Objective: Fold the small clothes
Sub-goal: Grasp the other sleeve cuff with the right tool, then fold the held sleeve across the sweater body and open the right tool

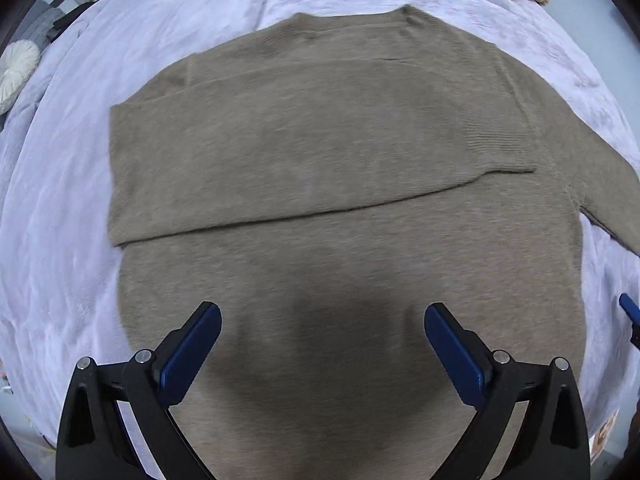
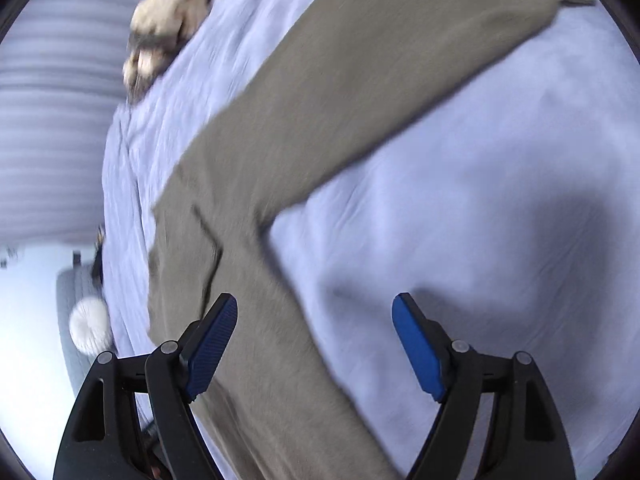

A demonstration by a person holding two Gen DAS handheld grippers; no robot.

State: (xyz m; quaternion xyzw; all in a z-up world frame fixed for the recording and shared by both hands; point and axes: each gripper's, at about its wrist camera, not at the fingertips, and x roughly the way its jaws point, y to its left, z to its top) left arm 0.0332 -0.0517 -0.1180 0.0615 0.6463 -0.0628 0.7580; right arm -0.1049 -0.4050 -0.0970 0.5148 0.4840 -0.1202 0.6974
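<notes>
You are holding both grippers spread, empty: left gripper (image 1: 322,344) over sweater (image 1: 320,184); right gripper (image 2: 316,344) nearer unfolded sleeve (image 2: 360,92), running diagonally up-right.

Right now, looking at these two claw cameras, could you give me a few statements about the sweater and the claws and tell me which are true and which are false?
1. The sweater lies on a pale lavender bedspread. True.
2. One sleeve is folded across the sweater's body. True.
3. The left claw is clamped on the sweater's hem. False: it stands wide open above the fabric, gripping nothing.
4. The sweater is bright red. False: it is a greyish brown.
5. The right claw is open, holding nothing. True.
</notes>
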